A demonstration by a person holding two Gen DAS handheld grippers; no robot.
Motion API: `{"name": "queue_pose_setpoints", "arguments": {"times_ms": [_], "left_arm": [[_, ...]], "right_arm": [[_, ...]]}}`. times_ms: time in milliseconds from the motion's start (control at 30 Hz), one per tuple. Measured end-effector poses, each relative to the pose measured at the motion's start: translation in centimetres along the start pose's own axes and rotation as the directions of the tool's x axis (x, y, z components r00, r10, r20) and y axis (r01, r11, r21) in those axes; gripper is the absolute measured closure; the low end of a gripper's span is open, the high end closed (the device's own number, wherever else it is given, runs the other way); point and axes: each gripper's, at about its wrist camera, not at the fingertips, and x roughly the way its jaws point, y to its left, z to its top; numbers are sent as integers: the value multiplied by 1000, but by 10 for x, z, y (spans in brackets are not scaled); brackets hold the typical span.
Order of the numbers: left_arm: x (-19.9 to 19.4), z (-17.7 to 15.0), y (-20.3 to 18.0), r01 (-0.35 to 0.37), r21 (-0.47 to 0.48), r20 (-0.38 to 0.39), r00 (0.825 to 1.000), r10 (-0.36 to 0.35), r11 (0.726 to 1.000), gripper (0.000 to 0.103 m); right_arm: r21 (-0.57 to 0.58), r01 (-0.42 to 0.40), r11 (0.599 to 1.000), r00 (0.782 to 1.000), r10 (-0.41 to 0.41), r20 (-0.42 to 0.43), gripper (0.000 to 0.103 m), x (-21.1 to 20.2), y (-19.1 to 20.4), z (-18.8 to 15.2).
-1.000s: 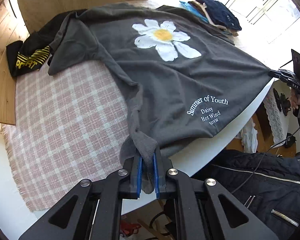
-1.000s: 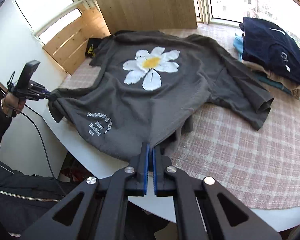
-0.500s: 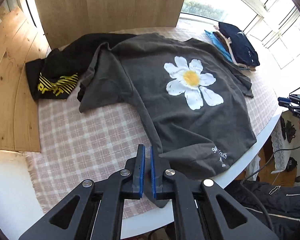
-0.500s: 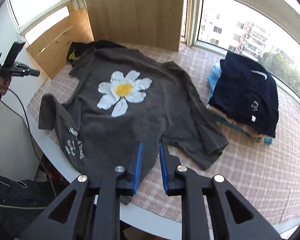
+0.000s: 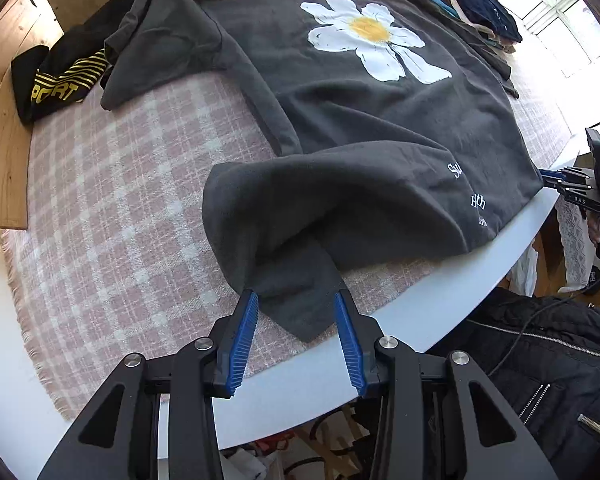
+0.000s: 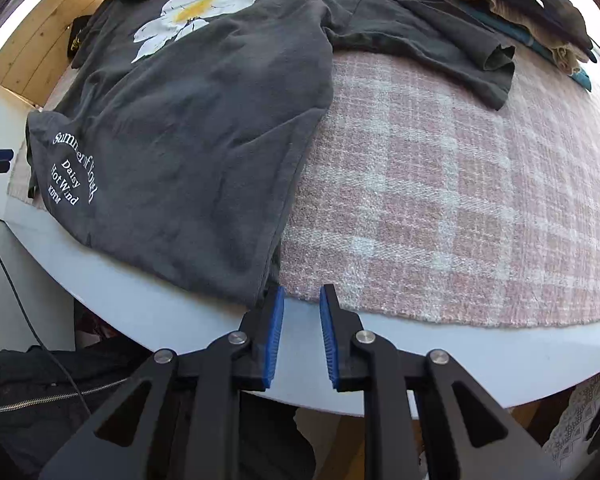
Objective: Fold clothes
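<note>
Here, a folded-over hem corner of the dark grey T-shirt (image 5: 340,128) lies between the parted jaws of the left gripper (image 5: 296,300), untouched by the blue ribbed pads, while the right gripper (image 6: 302,292) is held just beside the shirt's other hem corner with its jaws slightly parted and nothing between them. A second ago both corners were pinched and stretched taut; the left jaws have just been opening, and the shirt is now laid slack on the pink checked woven cloth (image 5: 112,208). A white daisy print is borne on the soft cotton, spread across the round white tabletop (image 6: 148,300).
</note>
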Motion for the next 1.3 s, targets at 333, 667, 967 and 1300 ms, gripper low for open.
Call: {"name": "queue_pose_setpoints", "arguments": {"times_ms": [333,667,967,1300], "left_arm": [[28,17,47,41,-61,12,999,-40,997,65],[26,8,29,99,5,6,995,-99,995,95],[14,2,24,119,21,18,993,-119,993,98],[14,3,23,133,23,8,991,-133,991,98]], "right_arm": [[4,3,1000,1000,-3,22,81,-24,-2,-17],[-8,28,1000,999,-28,23,81,-15,16,-31],[-134,63,989,994,-51,94,81,-5,30,-20],[-236,11,972,995,13,101,87,2,40,-11]]}}
